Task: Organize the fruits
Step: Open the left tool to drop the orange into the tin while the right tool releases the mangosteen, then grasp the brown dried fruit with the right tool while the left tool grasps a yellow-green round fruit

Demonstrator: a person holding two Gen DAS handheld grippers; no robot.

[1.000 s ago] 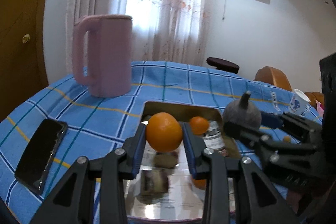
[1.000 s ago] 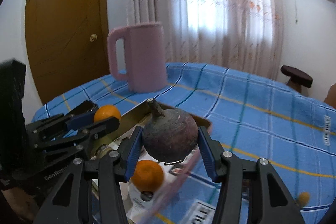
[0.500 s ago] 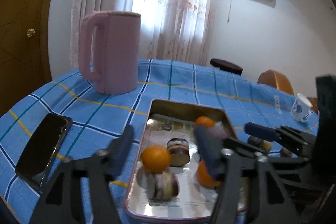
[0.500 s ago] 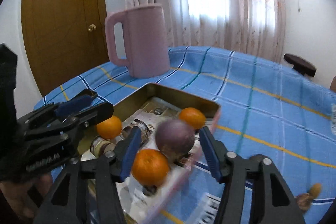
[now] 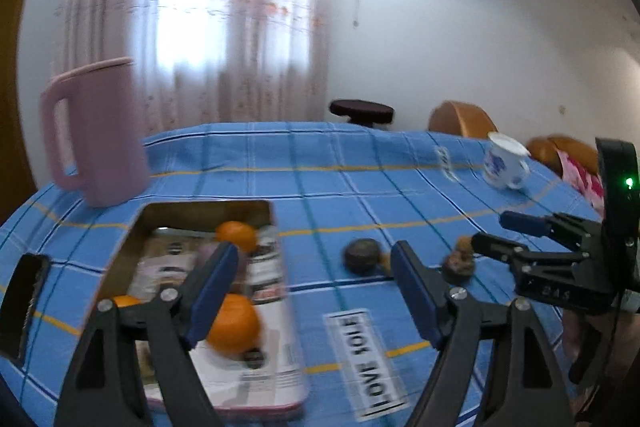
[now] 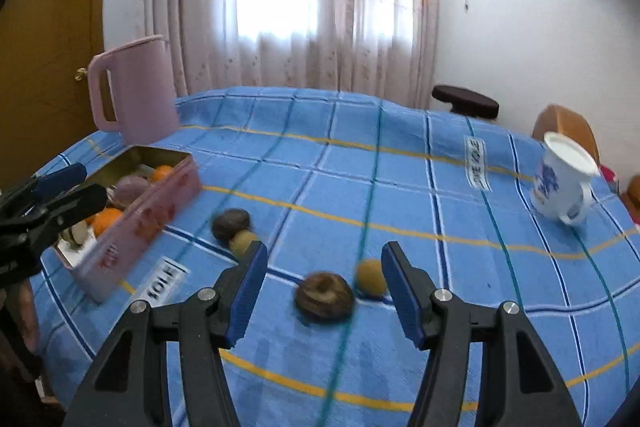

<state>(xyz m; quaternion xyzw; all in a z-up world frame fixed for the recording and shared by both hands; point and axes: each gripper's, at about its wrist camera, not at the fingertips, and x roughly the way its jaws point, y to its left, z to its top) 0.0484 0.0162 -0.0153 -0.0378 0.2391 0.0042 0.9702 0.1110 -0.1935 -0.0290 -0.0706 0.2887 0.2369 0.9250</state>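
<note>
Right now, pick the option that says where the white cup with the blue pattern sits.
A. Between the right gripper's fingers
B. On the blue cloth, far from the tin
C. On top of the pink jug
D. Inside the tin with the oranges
B: the cup stands on the blue cloth at the far right, well away from the tin at the left, which holds the oranges.

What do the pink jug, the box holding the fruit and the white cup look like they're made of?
The pink jug looks like matte plastic: even colour, no glare, moulded handle. The box seems to be tin: its inner walls are shiny and gold-toned, its outside printed pink. The white cup with a blue pattern looks glazed, probably ceramic or enamel; the blur leaves that open.
</note>
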